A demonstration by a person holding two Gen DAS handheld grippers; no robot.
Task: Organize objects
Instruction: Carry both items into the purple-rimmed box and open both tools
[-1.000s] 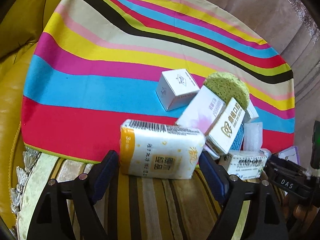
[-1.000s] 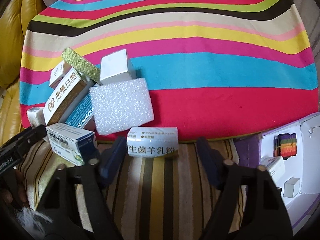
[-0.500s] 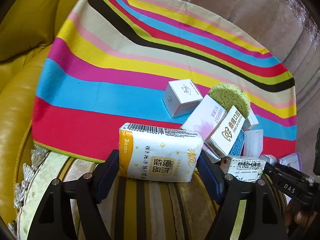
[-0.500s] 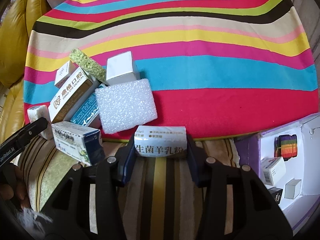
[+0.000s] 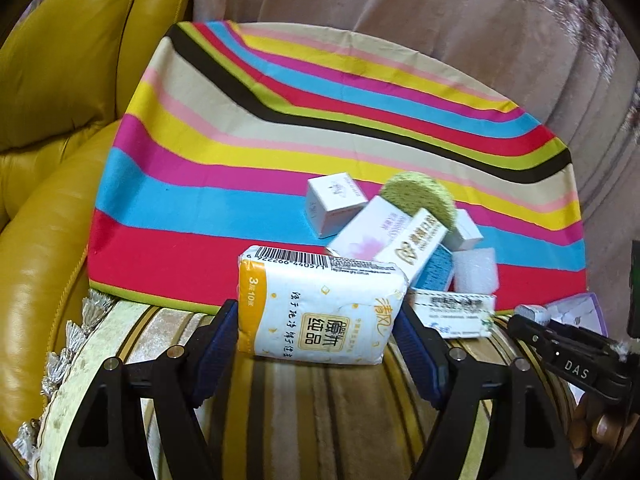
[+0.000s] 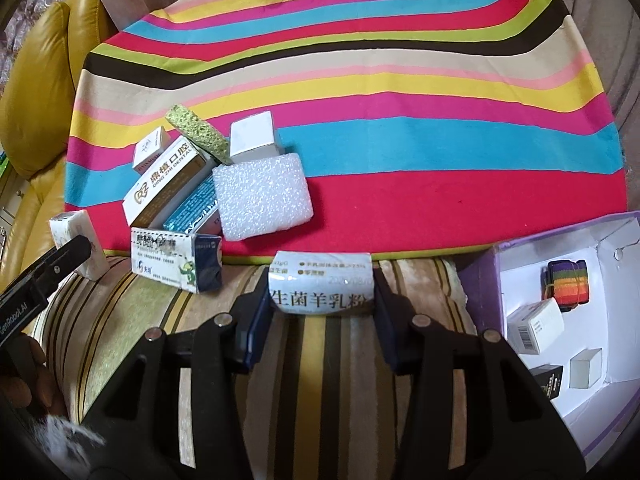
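Between the blue pads of the left hand-held gripper (image 5: 316, 328), at six o'clock in its view, sat the tissue pack (image 5: 320, 306), pinched across its short ends above the striped cushion (image 5: 320, 420). Soft film over folded paper, it looked light and squashy, so a grip across the ends would likely dent it yet hold; the glossy wrap could slip. The right hand-held gripper (image 6: 318, 304) was clamped on the milk-powder packet (image 6: 320, 286) at six o'clock, a rounded, foil-like pouch, probably light and slick. At ten o'clock in the right view lay a heap on the rainbow cloth (image 6: 400, 100): stiff cardboard cartons, a porous green sponge (image 6: 198, 134) and a grainy white foam block (image 6: 260, 198). At three o'clock stood the purple storage box (image 6: 480, 280), part-filled. Whether either item was lifted clear of the cushion was hard to judge.
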